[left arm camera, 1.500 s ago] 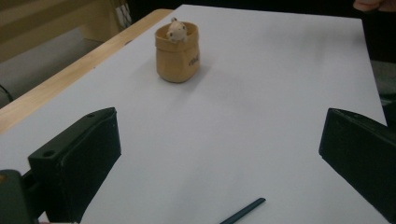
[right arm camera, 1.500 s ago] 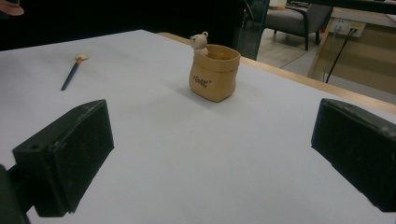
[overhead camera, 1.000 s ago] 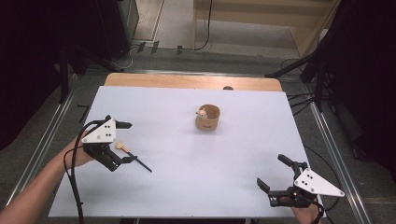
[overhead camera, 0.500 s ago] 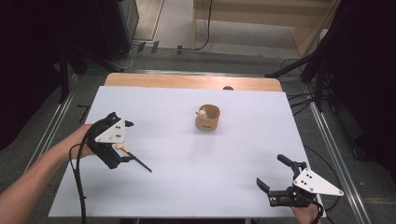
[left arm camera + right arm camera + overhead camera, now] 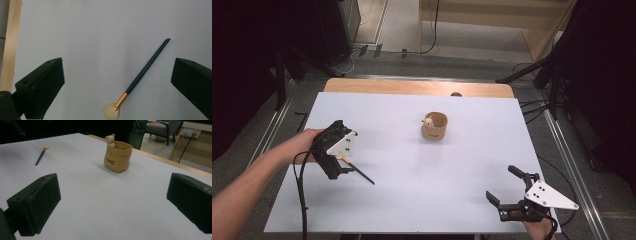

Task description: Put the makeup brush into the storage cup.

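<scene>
Your left gripper [image 5: 117, 82] gapes wide, empty, over the brush [image 5: 140, 80], handle toward 1 o'clock; the pot [image 5: 434, 127] holds a bear figure [image 5: 428, 120].

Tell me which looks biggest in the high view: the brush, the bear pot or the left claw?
1. Left claw
2. Bear pot
3. Brush, partly hidden under the claw, so its rank is unsure.

A fan brush [image 5: 140, 79] lies flat on the white table, in the lower middle of the left gripper view. Its slim dark blue handle runs diagonally up to the right; a gold ferrule joins it to pale, spread bristles at the bottom edge.
</scene>
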A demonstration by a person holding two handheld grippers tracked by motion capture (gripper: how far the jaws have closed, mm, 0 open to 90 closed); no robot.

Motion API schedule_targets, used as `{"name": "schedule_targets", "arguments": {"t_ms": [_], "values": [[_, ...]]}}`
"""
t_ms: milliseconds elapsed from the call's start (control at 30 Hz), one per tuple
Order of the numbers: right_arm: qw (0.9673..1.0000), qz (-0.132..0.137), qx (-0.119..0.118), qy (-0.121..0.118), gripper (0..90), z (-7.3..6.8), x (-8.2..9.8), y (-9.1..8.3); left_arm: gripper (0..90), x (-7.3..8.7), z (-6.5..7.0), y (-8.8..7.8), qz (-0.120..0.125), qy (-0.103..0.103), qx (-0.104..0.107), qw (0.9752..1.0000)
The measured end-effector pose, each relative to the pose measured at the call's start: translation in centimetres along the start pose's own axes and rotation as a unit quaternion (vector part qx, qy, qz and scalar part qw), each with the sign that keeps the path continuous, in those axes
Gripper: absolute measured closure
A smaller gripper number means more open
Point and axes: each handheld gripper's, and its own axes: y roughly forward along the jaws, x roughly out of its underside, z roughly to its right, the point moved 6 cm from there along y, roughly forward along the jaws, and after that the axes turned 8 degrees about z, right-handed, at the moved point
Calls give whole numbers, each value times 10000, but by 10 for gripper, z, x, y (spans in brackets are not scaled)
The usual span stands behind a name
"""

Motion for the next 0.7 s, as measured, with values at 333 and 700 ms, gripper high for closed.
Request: {"name": "schedule_targets", "arguments": {"t_ms": [333, 700], "values": [[10000, -5, 9, -6, 0, 0, 0, 0, 0, 4, 3, 11, -463, 349, 229, 9981], [10000, -38, 3, 9, 0, 0, 2, 1, 0, 11, 6, 24, -891, 586, 465, 9932]]}}
